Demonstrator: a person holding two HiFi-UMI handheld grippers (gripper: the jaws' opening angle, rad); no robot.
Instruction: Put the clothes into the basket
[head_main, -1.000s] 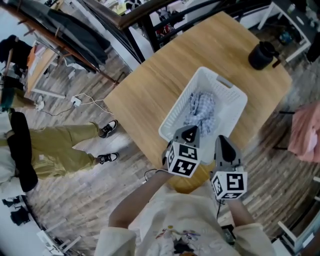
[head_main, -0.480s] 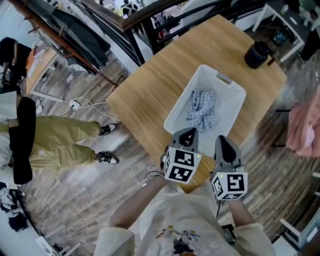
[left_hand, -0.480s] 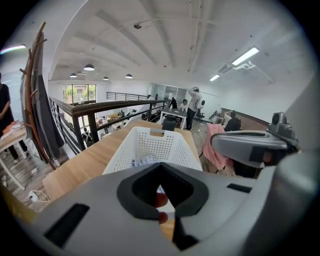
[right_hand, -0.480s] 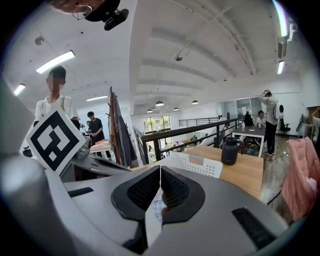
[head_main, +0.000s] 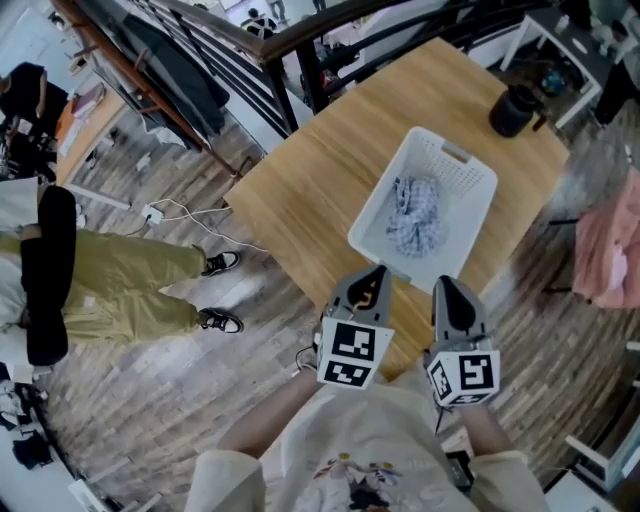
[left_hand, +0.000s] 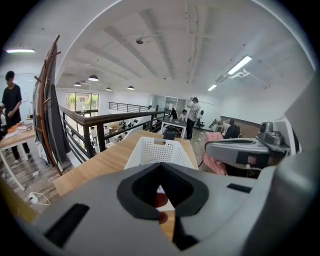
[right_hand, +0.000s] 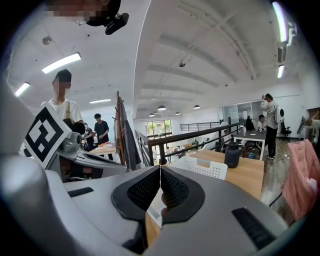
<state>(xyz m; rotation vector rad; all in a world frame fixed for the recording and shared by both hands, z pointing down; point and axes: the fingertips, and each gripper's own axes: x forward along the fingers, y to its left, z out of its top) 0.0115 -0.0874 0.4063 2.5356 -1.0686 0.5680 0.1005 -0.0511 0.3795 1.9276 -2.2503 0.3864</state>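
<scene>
A white perforated basket stands on the wooden table, with a blue-and-white checked garment bunched inside it. My left gripper and right gripper hover side by side at the table's near edge, short of the basket. Both are shut with nothing between the pads. In the left gripper view the basket lies straight beyond the closed left gripper. In the right gripper view the basket shows past the closed right gripper.
A black jug stands at the table's far right corner. A pink cloth hangs over something to the right of the table. A dark railing runs behind it. A seated person's legs and a floor cable are at the left.
Both grippers have drawn back from the basket toward me and risen, still shut and empty. The checked garment stays in the basket.
</scene>
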